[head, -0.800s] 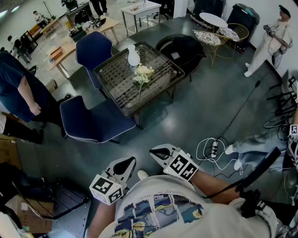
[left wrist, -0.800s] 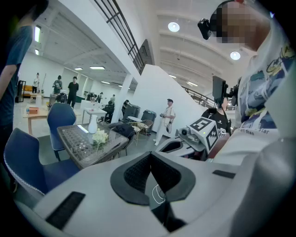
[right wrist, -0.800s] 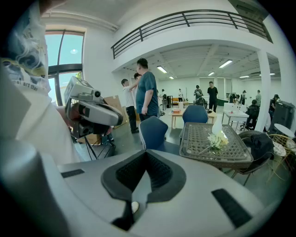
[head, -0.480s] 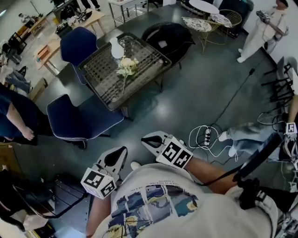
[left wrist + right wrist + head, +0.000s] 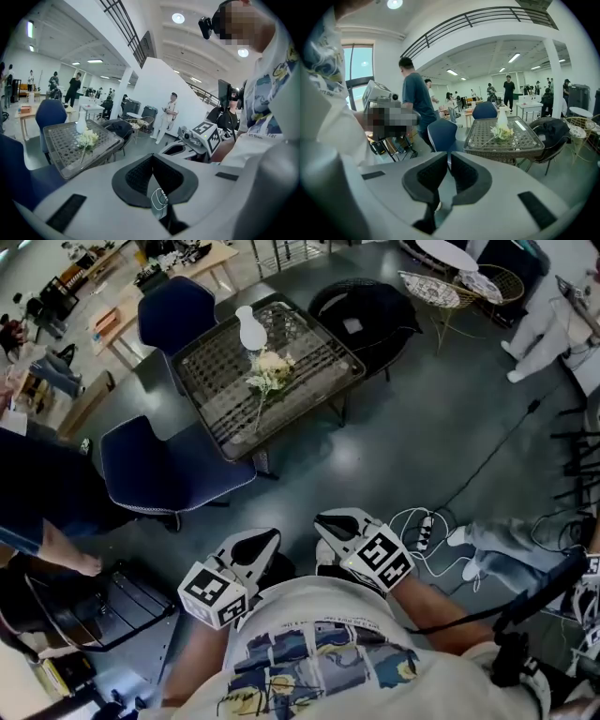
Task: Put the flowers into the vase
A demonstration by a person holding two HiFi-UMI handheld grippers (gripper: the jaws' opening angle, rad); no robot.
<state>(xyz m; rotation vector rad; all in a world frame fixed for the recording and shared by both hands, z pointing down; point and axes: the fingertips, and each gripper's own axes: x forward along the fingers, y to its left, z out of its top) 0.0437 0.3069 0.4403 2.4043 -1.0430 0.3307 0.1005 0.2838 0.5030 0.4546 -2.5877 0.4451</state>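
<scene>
The flowers (image 5: 267,371) are lying flat near the middle of the wicker-and-glass worktop (image 5: 298,416), with their pale blooms toward the white vase (image 5: 249,331) and their stems trailing toward the near corner. The vase is standing upright close to the far edge, just beyond the blooms (whether they are touching is hard to tell).

One blue chair (image 5: 169,470) is crowding the worktop's near left edge, and a second blue chair (image 5: 176,310) is sitting at the far left. A black chair (image 5: 370,320) is pressing in on the far right. The near right edge is facing bare grey floor (image 5: 412,442), which is giving wide room. A tangle of white cable (image 5: 422,531) is lying on that floor closer to the person.

Both grippers are hanging low by the person's chest, well apart from the worktop. The left gripper (image 5: 262,545) is showing its jaws closed together on nothing. The right gripper (image 5: 330,524) is doing the same, its jaws closed and empty.
</scene>
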